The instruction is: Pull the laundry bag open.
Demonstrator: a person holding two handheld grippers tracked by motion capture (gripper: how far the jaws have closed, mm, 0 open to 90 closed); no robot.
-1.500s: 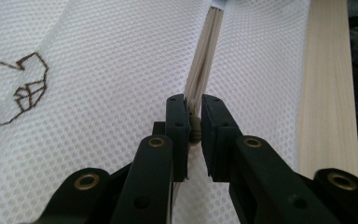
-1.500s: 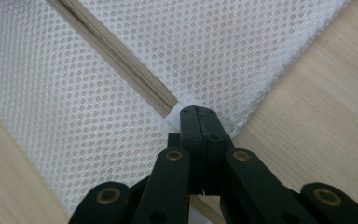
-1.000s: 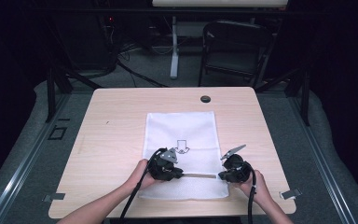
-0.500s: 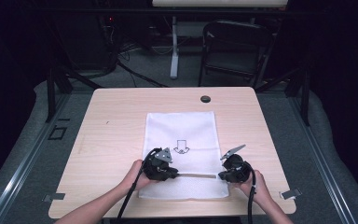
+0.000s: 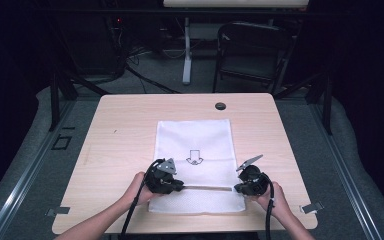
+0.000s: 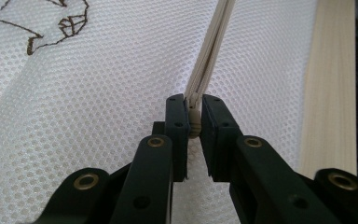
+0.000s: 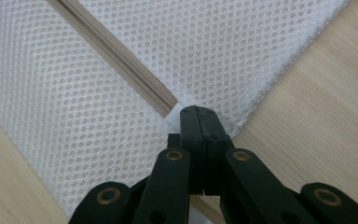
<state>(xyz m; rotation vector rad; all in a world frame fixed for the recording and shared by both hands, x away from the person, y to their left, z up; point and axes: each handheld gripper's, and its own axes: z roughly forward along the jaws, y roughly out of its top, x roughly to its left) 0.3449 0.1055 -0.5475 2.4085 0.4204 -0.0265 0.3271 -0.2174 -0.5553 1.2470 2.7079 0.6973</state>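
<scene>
A white mesh bag [image 5: 195, 137] with a small brown arrow print lies flat on the wooden table [image 5: 125, 125]. A beige zipper [image 5: 207, 188] runs across its near end. My left gripper [image 5: 180, 187] is at the zipper's left part; in the left gripper view the left gripper [image 6: 194, 112] is shut on the zipper pull [image 6: 194, 125], with the beige zipper [image 6: 212, 51] stretching away from it. My right gripper [image 5: 237, 189] holds the bag's right edge. In the right gripper view the right gripper [image 7: 196, 112] is shut on the white fabric corner [image 7: 175, 115] where the zipper [image 7: 121, 60] ends.
A round black cable hole [image 5: 220, 106] sits near the table's far edge. A dark chair [image 5: 250, 50] and a white post [image 5: 186, 50] stand behind the table. Metal clips [image 5: 312, 207] mark the front corners. Bare wood lies left and right of the bag.
My left gripper has slid left along the zipper line with the pull in it. The right gripper has kept still on the bag's edge.
</scene>
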